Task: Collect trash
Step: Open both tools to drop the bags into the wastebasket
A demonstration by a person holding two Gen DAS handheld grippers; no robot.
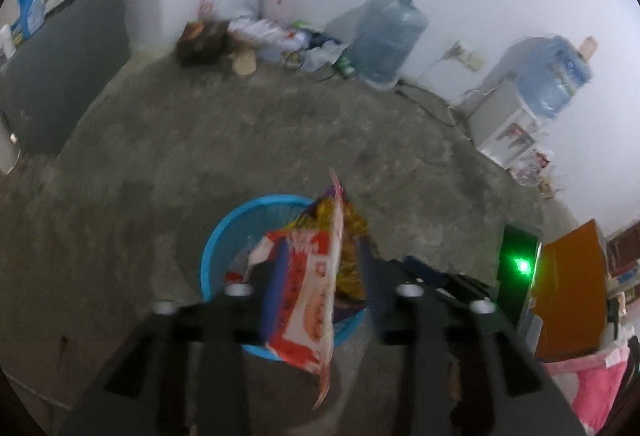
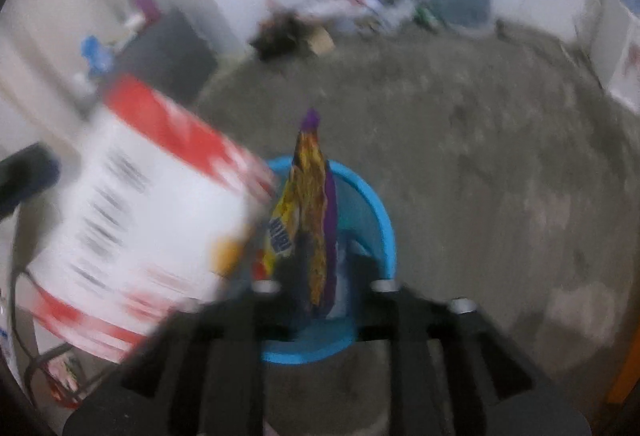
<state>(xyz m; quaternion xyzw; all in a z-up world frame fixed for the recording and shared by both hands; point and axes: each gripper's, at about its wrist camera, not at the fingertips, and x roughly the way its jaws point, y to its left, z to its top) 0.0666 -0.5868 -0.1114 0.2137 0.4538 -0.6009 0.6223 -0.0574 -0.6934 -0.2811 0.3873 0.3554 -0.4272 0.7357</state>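
Note:
A round blue basket (image 1: 216,248) stands on the concrete floor, right below both grippers. In the left wrist view my left gripper (image 1: 316,272) hangs over it. A red and white snack wrapper (image 1: 308,300) stands on edge between its fingers, which are apart and do not press it. In the right wrist view my right gripper (image 2: 326,268) is over the same basket (image 2: 380,220). A yellow and purple wrapper (image 2: 312,204) is upright between its parted fingers. The red and white wrapper (image 2: 140,204) fills the left, blurred. Some litter lies inside the basket.
A pile of bags and litter (image 1: 260,36) lies along the far wall beside a large water jug (image 1: 384,36). A water dispenser (image 1: 540,84) stands at the right. A dark cabinet (image 1: 60,76) is on the left, an orange board (image 1: 572,284) and pink cloth (image 1: 592,384) at right.

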